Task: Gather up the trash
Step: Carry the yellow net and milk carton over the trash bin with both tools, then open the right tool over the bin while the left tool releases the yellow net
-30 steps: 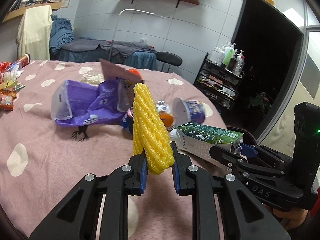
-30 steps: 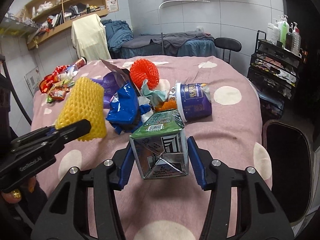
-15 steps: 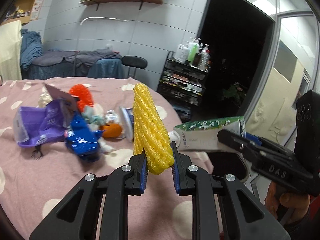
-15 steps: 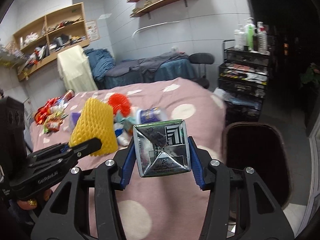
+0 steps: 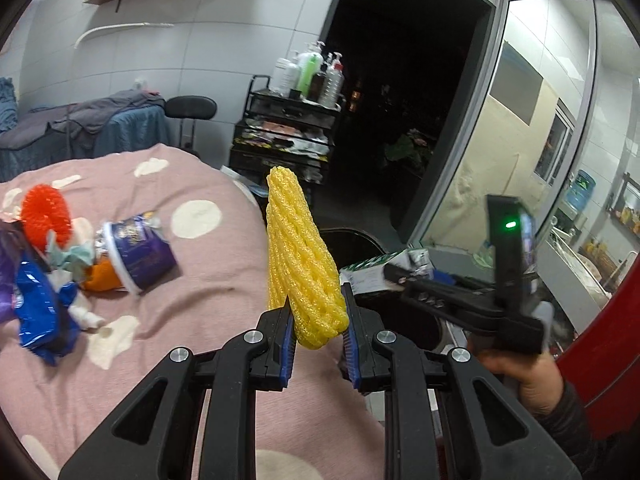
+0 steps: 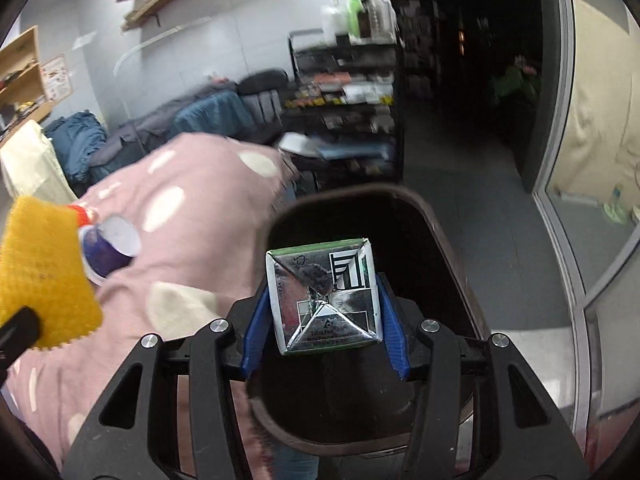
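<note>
My left gripper (image 5: 318, 338) is shut on a yellow foam fruit net (image 5: 300, 256) that stands up between its blue pads, near the right edge of the pink table. A green and white drink carton (image 6: 324, 294) sits clamped in my right gripper (image 6: 324, 328), its silver end facing the camera, right above the dark opening of a black trash bin (image 6: 448, 248). The left wrist view shows the same carton (image 5: 368, 276) and a hand holding the right gripper over the bin (image 5: 420, 332). The yellow net (image 6: 40, 272) shows at the left of the right wrist view.
On the pink spotted tablecloth (image 5: 200, 280) lie a purple cup (image 5: 140, 252), an orange net ring (image 5: 46, 218), a blue wrapper (image 5: 38, 308) and other scraps. A black rack with bottles (image 5: 288, 128), a stool (image 5: 190, 108) and a dark doorway stand behind.
Both grippers swung right, away from the litter pile toward the table's edge. The carton now hangs over the bin's opening, and the yellow net has come near the table's right edge.
</note>
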Available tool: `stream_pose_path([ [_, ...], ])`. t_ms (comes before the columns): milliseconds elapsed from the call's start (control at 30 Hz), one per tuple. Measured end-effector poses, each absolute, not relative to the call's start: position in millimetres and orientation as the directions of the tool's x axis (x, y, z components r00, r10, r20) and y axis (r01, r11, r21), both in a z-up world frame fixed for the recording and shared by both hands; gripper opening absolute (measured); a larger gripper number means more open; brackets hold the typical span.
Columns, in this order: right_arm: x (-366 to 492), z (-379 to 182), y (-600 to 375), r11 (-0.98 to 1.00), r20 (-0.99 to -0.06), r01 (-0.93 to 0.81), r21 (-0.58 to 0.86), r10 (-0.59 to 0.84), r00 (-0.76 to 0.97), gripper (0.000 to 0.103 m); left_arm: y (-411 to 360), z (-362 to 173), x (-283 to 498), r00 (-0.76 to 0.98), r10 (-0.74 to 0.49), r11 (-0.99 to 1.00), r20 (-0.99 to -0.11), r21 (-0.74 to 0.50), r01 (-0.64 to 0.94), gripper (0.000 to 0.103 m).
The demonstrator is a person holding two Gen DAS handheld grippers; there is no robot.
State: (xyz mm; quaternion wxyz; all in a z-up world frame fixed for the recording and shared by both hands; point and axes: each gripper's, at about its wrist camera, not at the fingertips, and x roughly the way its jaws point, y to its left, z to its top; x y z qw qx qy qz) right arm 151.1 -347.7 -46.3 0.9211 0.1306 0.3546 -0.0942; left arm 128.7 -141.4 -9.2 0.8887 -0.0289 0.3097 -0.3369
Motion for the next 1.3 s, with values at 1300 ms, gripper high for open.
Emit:
stream_pose_path([
  [1300, 88, -53, -444, 0.767, -0.608, 0.605, 0.214, -0.380, 0.697, 0.091, -277, -70, 158, 0.313, -0.575, 0.688, -0.756, -0.240, 0.685, 0.021],
])
